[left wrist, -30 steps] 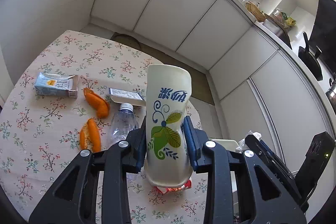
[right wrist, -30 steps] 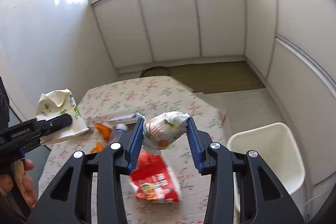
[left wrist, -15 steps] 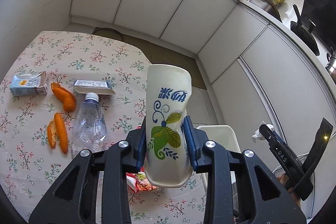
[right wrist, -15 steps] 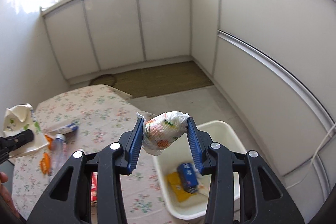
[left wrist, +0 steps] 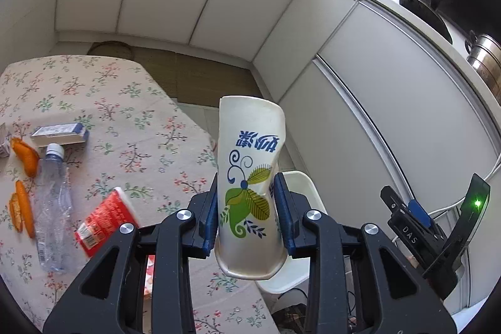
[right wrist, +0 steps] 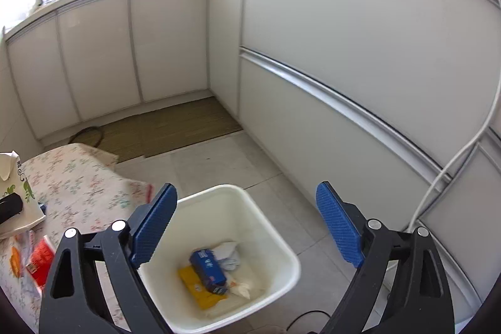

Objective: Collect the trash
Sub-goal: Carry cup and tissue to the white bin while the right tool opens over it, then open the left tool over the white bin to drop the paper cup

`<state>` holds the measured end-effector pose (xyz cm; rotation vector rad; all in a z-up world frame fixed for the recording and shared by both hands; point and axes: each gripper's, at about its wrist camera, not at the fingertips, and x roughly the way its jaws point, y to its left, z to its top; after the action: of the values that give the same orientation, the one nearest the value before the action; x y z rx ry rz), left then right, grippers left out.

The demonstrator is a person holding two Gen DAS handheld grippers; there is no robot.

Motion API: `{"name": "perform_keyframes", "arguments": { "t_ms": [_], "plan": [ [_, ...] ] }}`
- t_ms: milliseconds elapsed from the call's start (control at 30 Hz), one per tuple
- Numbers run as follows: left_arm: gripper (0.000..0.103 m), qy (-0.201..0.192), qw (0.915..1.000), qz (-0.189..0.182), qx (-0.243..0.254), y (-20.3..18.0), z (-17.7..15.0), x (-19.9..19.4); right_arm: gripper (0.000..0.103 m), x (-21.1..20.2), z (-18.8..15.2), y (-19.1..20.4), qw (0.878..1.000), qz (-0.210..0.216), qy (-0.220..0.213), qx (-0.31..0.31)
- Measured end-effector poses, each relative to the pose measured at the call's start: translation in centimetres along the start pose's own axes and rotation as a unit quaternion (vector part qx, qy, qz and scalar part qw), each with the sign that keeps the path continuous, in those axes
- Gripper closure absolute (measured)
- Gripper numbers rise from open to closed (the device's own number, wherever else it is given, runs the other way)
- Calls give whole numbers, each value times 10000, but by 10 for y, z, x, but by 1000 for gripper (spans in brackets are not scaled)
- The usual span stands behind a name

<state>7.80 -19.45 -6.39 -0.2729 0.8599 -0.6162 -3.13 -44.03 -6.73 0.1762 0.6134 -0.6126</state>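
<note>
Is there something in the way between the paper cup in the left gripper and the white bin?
Nothing visible blocks it. The paper cup is clamped in the left gripper, and the white bin stands open-topped on the floor beside the table. The right gripper hangs open above the bin.

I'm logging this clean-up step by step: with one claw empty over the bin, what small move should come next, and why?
Probably carry the left claw over the white plastic bin and let go. It is shut on the crushed white paper cup with leaf print, while the right claw, whose jaws have just opened, hangs empty above the bin.
</note>
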Motion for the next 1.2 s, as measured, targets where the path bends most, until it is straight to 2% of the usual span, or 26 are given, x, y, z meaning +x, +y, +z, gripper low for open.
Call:
{"name": "perform_keyframes", "arguments": {
  "t_ms": [133,300,600,700,767,933,1033,1100,1200],
  "plan": [
    [72,141,9994,-108,303,-27,-1,21,14,9,-1,-30,9993,-249,96,245],
    [72,320,9982,-307,412,-54,0,48,14,15,1,-57,9979,-373,192,500],
    [70,637,9945,-345,759,-88,-3,88,14,22,1,-76,9960,-520,299,666],
    [61,621,9941,-247,854,-91,-1,89,14,22,0,-79,9954,-553,320,719],
    [47,569,9939,-138,933,-90,0,88,13,22,0,-76,9956,-534,327,696],
    [30,421,9924,262,1125,-78,0,78,9,19,4,-60,9969,-437,249,612],
    [24,389,9910,487,1186,-67,0,73,8,16,6,-46,9979,-369,199,486],
    [16,366,9906,649,1146,-57,-1,69,7,16,5,-34,9986,-319,195,381],
    [11,348,9908,808,1032,-38,-1,63,7,13,7,-14,9994,-211,149,213]
  ]
}}
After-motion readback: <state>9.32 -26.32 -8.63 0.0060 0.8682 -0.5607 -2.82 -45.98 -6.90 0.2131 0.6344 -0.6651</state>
